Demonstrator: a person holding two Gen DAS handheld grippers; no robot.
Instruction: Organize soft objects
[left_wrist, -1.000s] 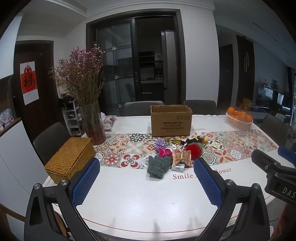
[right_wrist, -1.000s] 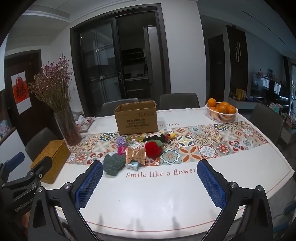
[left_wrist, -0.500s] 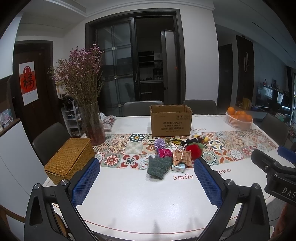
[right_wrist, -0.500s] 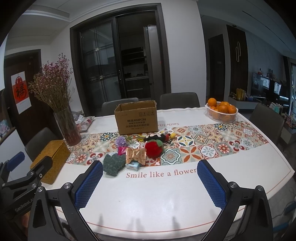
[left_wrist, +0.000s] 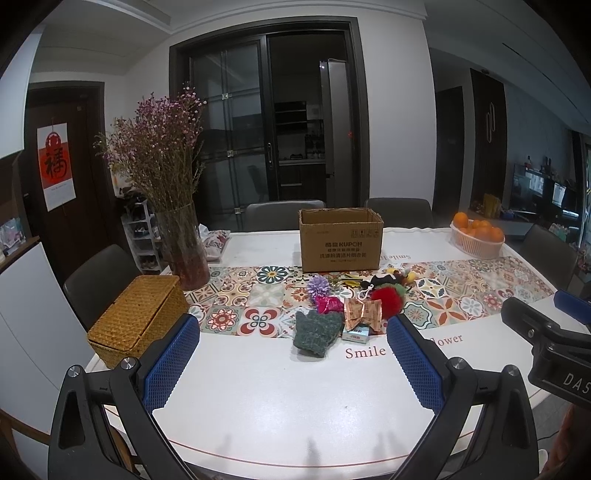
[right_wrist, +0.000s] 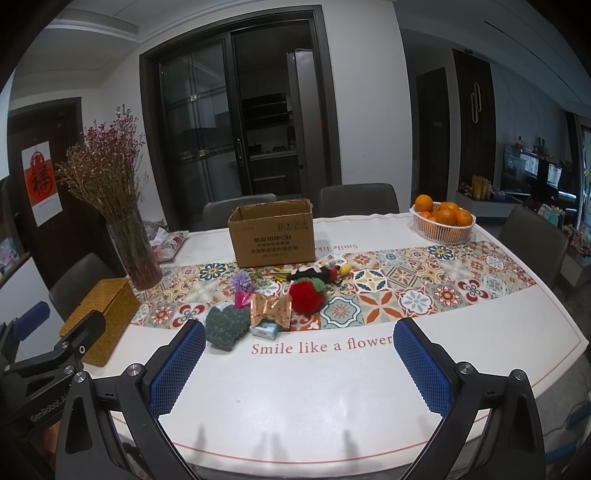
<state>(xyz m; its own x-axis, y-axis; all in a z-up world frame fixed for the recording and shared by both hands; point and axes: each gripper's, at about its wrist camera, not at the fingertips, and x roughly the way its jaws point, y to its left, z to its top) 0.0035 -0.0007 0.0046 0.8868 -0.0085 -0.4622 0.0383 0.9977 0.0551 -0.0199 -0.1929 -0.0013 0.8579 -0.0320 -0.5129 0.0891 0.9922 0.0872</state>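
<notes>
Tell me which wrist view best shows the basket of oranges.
The right wrist view: the basket of oranges sits nearer the picture's middle, with its white ribbed wall and separate fruits clear. The left wrist view shows the same basket smaller, out toward the right edge, still unobstructed.

green knitted mitten (left_wrist: 317, 331), red pompom (left_wrist: 387, 302), floral-tiled runner (left_wrist: 461, 295)

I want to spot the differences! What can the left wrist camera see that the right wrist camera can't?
Only the left wrist view shows the right gripper, at its right edge. Only the right wrist view shows the left gripper, at its left edge, and the full words "Smile like a flower". Both show the cardboard box, green knitted glove, red pompom, wicker box and oranges.
</notes>
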